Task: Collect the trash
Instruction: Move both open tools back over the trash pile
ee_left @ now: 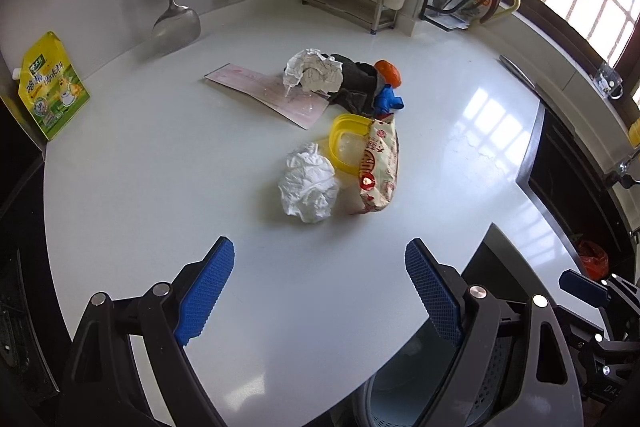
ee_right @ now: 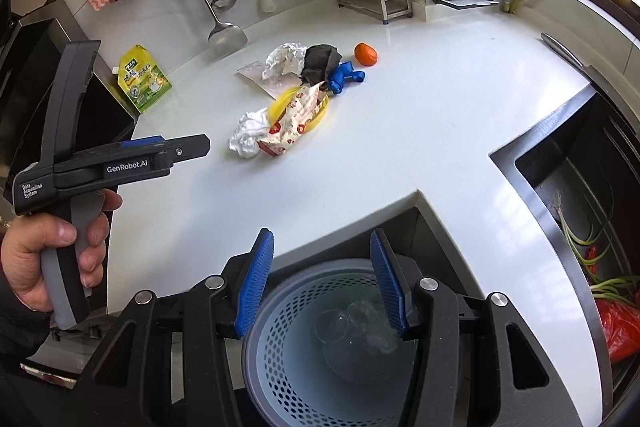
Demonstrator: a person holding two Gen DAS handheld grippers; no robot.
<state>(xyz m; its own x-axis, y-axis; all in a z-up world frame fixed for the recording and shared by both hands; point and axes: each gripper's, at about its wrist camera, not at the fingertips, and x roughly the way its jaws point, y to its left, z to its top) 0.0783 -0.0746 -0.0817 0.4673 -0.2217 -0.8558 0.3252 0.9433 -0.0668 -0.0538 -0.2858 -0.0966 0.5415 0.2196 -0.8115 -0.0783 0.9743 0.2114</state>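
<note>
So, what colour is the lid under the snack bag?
Yellow lid, clearest in the left wrist view.

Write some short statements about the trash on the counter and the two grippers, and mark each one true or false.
1. The left gripper is open and holds nothing. True.
2. The right gripper hangs over the perforated bin. True.
3. The crumpled white tissue lies inside the bin. False: it lies on the white counter, beside the snack wrapper.
4. The snack wrapper lies partly over the yellow lid. True.
5. The orange piece sits in the sink. False: it sits on the counter, near the blue object.
6. The right gripper is shut on the tissue. False: it is open and empty.
</note>
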